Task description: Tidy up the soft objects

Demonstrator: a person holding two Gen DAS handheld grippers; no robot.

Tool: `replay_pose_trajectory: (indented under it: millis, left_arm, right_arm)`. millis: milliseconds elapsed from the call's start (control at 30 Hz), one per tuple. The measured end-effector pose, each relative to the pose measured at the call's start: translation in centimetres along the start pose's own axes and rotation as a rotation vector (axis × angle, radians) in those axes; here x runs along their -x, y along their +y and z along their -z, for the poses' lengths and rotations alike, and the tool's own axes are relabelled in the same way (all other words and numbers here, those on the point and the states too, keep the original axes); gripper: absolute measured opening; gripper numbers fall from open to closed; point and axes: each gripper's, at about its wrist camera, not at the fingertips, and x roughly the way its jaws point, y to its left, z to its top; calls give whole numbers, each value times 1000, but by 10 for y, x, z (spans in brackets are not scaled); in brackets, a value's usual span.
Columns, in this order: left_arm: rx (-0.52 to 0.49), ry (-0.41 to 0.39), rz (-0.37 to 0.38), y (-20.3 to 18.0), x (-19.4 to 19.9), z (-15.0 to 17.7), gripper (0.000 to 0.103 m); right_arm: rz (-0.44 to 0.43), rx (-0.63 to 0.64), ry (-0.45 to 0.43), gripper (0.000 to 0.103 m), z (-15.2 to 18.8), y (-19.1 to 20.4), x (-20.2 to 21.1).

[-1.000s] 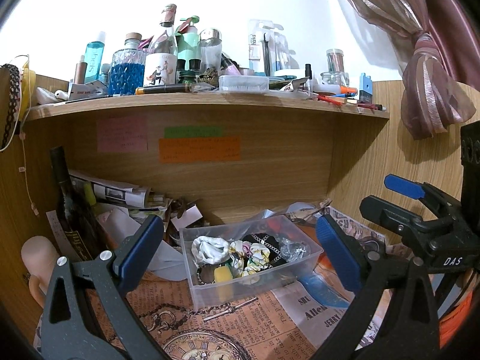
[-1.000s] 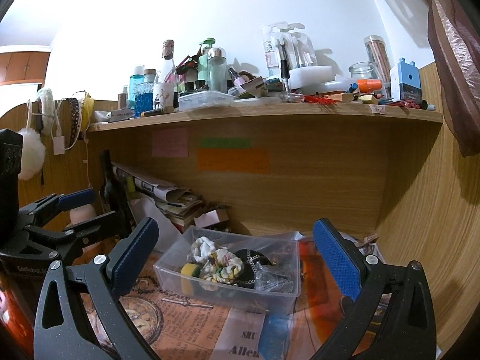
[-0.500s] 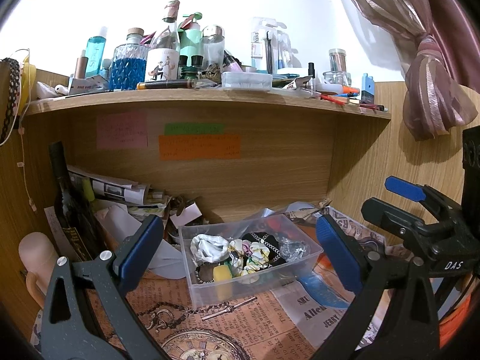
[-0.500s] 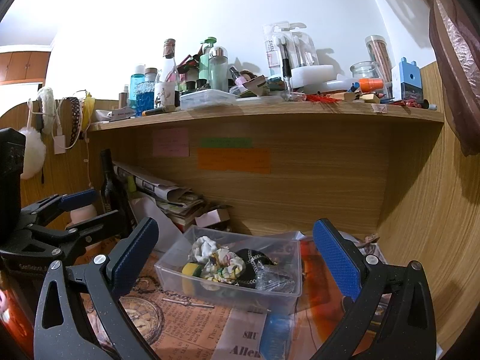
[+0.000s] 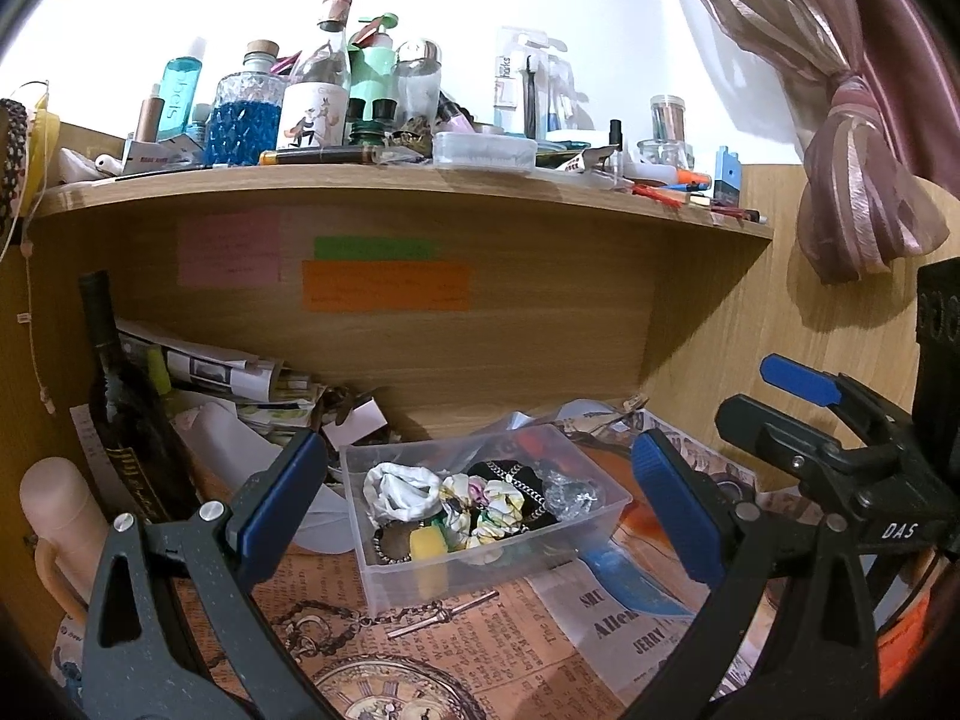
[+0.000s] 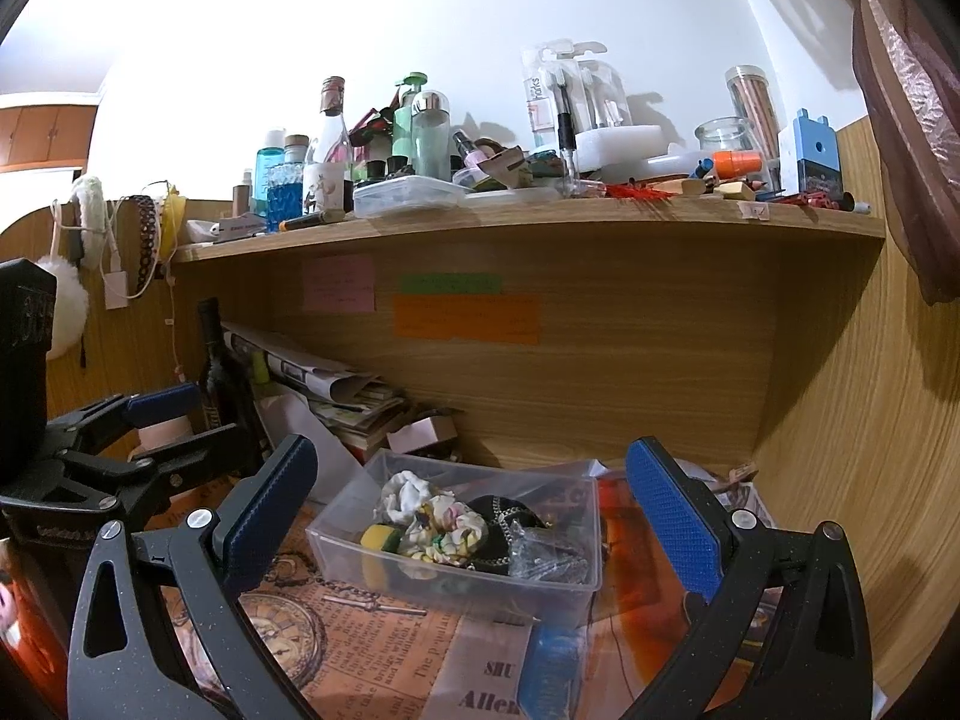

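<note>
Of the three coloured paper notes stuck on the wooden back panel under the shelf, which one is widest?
The orange paper note, lowest of the three. It spans more width than the green strip directly above it and the squarish pink note to their left.

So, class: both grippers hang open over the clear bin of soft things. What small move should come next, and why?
Probably ease the right gripper down toward the floral scrunchie in the bin. Both grippers are open and empty, the left gripper too, and the scrunchie lies on top, between the right fingers in that view.
</note>
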Motion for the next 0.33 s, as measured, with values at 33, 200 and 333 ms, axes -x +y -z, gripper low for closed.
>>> replay_pose_trajectory:
  millis: [33,200,333]
  left_arm:
    - [2,1,1,0,0,0,103]
    - [-1,3,3,-1,-1,2,103]
    - [-5,6,4,-2,-1,2,103]
  right_arm:
    - [0,-1,-1,103,0,0,0]
    - [-1,-1,1,103,0,0,0]
    - [-2,-5,4,103,2,-1,-1]
